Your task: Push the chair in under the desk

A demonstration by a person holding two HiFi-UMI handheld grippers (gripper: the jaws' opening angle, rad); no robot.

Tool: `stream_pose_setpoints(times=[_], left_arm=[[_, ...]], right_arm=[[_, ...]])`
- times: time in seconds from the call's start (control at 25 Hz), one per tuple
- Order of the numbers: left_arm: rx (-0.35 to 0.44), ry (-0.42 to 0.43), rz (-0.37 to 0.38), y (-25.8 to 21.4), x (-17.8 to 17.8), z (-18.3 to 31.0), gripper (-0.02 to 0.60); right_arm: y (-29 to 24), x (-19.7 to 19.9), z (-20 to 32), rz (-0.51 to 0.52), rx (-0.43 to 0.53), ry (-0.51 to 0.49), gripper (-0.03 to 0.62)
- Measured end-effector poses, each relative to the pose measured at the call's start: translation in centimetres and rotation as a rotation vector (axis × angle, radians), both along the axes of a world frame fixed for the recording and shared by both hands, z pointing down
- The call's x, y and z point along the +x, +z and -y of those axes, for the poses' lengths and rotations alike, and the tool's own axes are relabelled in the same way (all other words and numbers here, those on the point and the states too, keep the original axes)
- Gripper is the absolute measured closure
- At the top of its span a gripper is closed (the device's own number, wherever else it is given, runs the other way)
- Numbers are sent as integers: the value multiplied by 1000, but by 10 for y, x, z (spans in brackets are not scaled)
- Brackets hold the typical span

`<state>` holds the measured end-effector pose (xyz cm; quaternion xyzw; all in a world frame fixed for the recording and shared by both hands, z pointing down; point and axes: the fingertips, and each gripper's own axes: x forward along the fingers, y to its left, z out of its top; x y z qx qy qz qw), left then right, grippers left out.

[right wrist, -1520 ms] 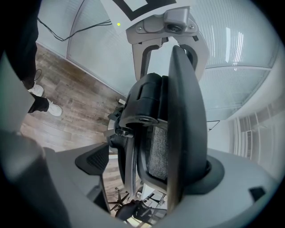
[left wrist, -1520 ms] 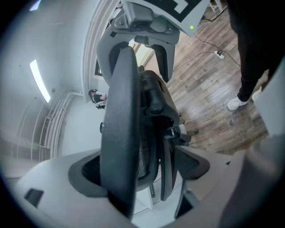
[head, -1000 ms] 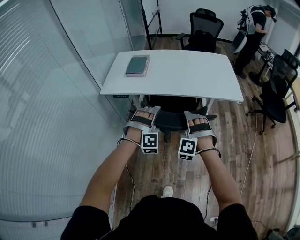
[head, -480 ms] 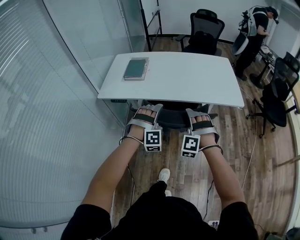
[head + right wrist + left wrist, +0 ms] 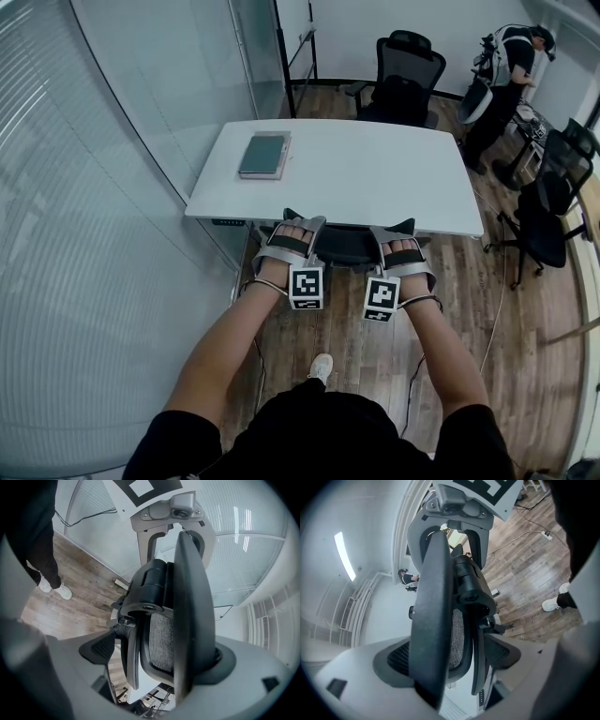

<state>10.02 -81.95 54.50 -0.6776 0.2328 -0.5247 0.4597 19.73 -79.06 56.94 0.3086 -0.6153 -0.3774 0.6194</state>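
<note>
**Chair at desk edge, both grippers on the backrest**

Forearms: both stretched forward and near-parallel, lower centre of frame.

Left gripper (image 5: 292, 234) and right gripper (image 5: 398, 239): centre frame, level with each other. Each is clamped over the top edge of the black mesh-backed office chair (image 5: 347, 246) (the backrest rail sits between each pair of jaws).

Chair: its width runs left-right and it sits largely beneath the white rectangular desk (image 5: 366, 173), directly beyond the grippers. The push would likely go straight up-frame.

Grey-green closed book (image 5: 262, 155): desk's upper left.
</note>
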Motion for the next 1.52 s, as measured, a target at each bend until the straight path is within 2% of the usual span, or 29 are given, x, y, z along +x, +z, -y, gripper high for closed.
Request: stream_pose_setpoints(times=[0.32,0.52,0.72,0.8,0.96,1.04,1.12,1.2,1.44,1.52], left_arm=[[-1,9,-48,-5,3,16,127],[-12,12,-32,-2,2,15,127],[-29,22,-20,-3,5,12,127],[-49,16,-44,-6,6,11,127],[-79,21,-186,-22,10,-6,127],[-76,23,-231,-31,7,-19,127],[-101,15,-308,-38,6,-34,127],[-153,-7,-430,-46,5,-49,127],[-393,-56,-903,-84,4,-93,129],[-412,-62,-1017,-101,4,-103,140]], right_arm=[[-4,-3,16,41,4,-4,82],[0,-4,16,45,3,-4,82],[1,2,10,9,-48,-18,82],[-2,-1,5,53,-67,-21,82],[-18,-12,-18,201,-87,-12,82],[-30,-16,-32,277,-73,-4,82],[-42,-19,-48,382,-58,15,82],[-53,-20,-65,498,-50,40,82],[-102,-13,-106,925,-22,103,93],[-126,-6,-113,1058,11,110,114]])
